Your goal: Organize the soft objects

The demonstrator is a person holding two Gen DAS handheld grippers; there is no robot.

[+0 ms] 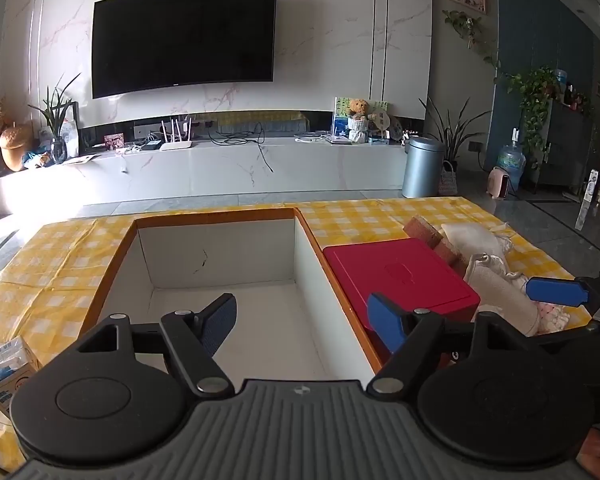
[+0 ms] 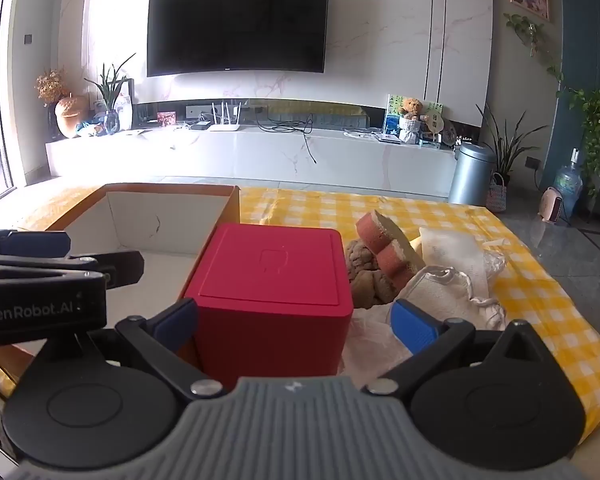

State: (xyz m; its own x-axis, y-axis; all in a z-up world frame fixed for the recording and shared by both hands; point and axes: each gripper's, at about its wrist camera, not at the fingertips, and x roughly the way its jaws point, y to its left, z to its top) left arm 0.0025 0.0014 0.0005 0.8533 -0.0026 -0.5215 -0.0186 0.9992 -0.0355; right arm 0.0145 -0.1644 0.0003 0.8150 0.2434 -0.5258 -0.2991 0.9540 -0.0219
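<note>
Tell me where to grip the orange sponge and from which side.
Judging by its pose, grip the orange sponge across its raised upper end, coming from above. It leans tilted on the pile of cloths, with the red box blocking the left side.

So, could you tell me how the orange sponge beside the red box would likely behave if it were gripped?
The orange sponge looks porous, so it probably compresses and weighs little. It leans tilted on the pile, so it could slip off when nudged.
</note>
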